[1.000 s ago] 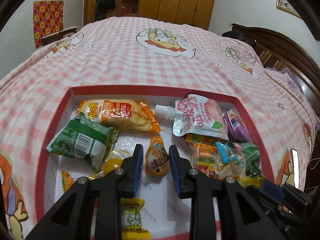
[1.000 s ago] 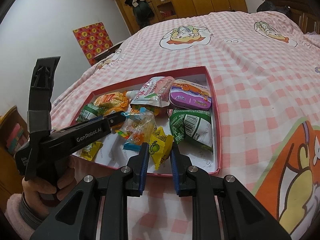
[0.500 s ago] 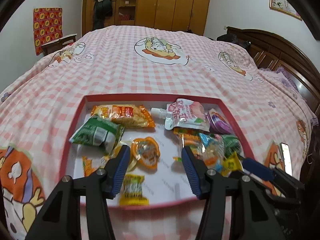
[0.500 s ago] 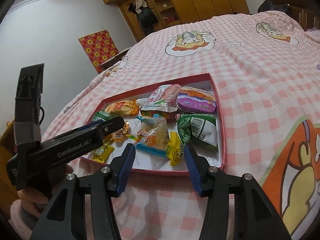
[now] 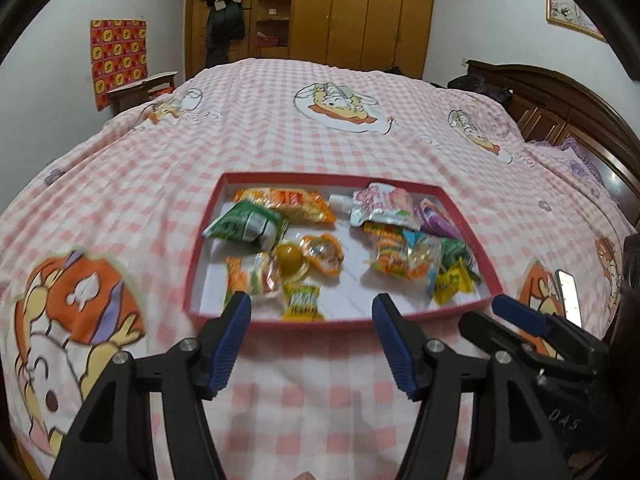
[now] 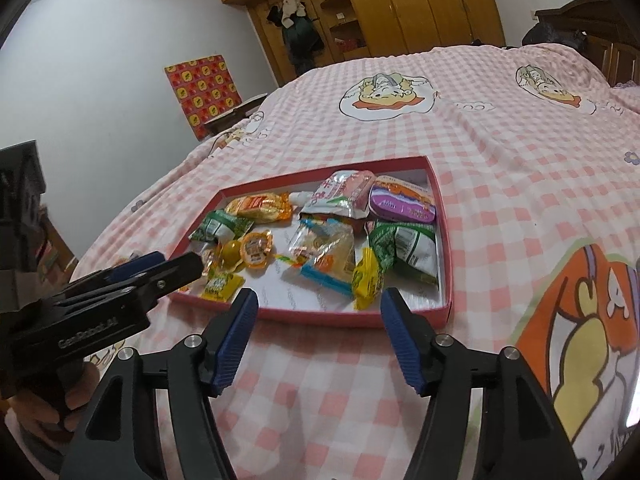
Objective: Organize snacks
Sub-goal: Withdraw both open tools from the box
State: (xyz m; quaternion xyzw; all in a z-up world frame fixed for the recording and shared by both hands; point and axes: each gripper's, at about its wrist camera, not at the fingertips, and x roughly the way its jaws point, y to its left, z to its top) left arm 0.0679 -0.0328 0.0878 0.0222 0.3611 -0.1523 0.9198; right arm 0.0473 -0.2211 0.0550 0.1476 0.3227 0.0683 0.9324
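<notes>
A: Report the state of both units.

B: I see the left hand-held gripper at the lower centre of its own view, jaws spread and just been opening, nothing between the pads. The right hand-held gripper reads the same at the lower centre of its view: jaws apart, just been opening, nothing held. Both sit in front of the tray's near rim, above the checked bedspread, not touching any packet.

A: Location of the snacks?

B: All lie inside the red tray on the bed, mid-frame in both views. In the left view: an orange packet at the tray's upper left, a green packet just below it, a pink spout pouch at upper right with a purple tin beside it. A round jelly cup and a yellow-brown ball sit near the middle, touching. A yellow-green candy lies close to the near rim.

A: Anything else in frame?

B: In the right view the left unit enters from the left edge, held by a hand. A wooden wardrobe fills the top centre.
</notes>
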